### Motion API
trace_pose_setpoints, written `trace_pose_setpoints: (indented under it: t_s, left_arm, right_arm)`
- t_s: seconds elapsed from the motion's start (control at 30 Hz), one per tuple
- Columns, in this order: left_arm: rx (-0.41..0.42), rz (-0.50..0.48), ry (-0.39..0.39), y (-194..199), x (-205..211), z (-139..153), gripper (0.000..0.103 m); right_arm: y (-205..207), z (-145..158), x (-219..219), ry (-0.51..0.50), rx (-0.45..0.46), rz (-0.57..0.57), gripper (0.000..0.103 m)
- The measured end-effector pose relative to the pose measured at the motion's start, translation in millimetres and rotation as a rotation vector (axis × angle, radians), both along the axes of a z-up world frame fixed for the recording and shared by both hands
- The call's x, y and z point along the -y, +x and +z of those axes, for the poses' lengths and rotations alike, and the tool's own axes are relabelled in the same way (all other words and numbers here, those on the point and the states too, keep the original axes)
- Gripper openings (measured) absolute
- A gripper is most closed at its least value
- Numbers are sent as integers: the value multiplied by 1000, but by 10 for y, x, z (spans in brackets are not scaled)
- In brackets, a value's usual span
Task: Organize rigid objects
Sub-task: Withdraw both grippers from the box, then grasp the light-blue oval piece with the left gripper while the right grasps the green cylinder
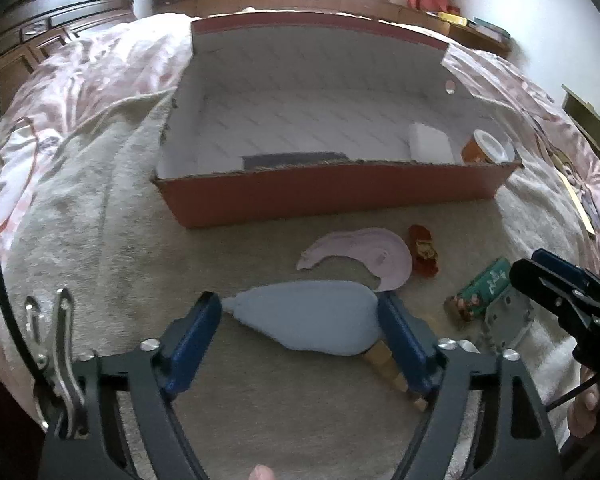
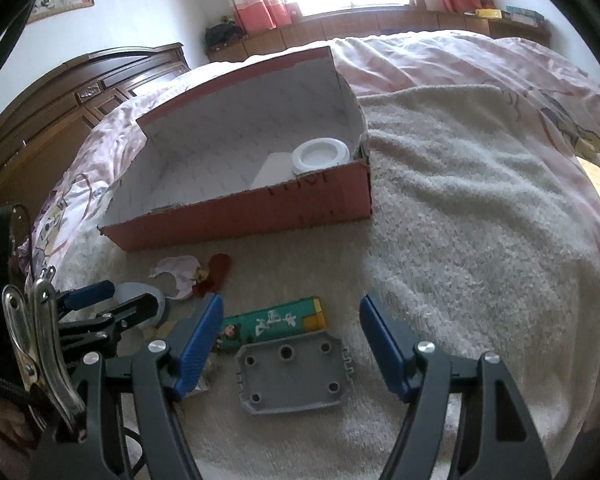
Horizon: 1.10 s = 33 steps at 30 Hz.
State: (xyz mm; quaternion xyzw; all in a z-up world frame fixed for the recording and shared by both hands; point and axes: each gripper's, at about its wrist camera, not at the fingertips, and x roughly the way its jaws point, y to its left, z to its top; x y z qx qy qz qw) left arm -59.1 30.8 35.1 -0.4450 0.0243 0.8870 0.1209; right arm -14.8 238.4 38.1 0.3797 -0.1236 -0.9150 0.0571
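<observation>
An open red cardboard box point(image 1: 332, 194) point(image 2: 236, 220) sits on a beige towel on the bed. It holds a white block point(image 1: 430, 142), a white-lidded orange jar point(image 1: 488, 148) point(image 2: 320, 156) and a dark flat piece point(image 1: 296, 160). My left gripper point(image 1: 300, 316) is open, its jaws on either side of a light blue flat paddle point(image 1: 312, 320) with a wooden handle point(image 1: 388, 364). My right gripper point(image 2: 290, 320) is open above a grey plastic plate with holes point(image 2: 292, 376) and a green box point(image 2: 272, 324).
A pink curved flat piece point(image 1: 364, 256) point(image 2: 180, 276) and a small red toy point(image 1: 424, 250) point(image 2: 216, 272) lie on the towel point(image 2: 460, 220) before the box. The green box point(image 1: 480, 288) and grey plate point(image 1: 508, 320) show in the left view beside the right gripper point(image 1: 556, 292). A pink quilt point(image 1: 80, 76) surrounds the towel.
</observation>
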Motion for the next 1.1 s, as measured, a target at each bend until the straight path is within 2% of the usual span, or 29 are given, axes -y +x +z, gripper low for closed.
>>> trace_pose_setpoints:
  t_s: [0.13, 0.2, 0.67, 0.73, 0.93, 1.1]
  left_arm:
    - [38, -8, -10, -30, -47, -134, 87]
    - [12, -15, -32, -6, -79, -138, 87]
    - [-33, -32, -22, -32, -52, -154, 86]
    - [-43, -18, -21, -20, -22, -139, 79]
    - [-52, 40, -8, -8, 104, -104, 79]
    - [-46, 61, 6, -7, 192, -142, 79]
  right_arm:
    - [1, -29, 4, 1, 9, 2, 74]
    - [3, -41, 8, 3, 11, 4, 74]
    - [79, -184, 73, 37, 61, 24, 74]
    - [70, -187, 91, 45, 63, 23, 75]
    - [27, -171, 190, 80, 62, 45, 80]
    - [-4, -186, 324, 166, 55, 72, 81]
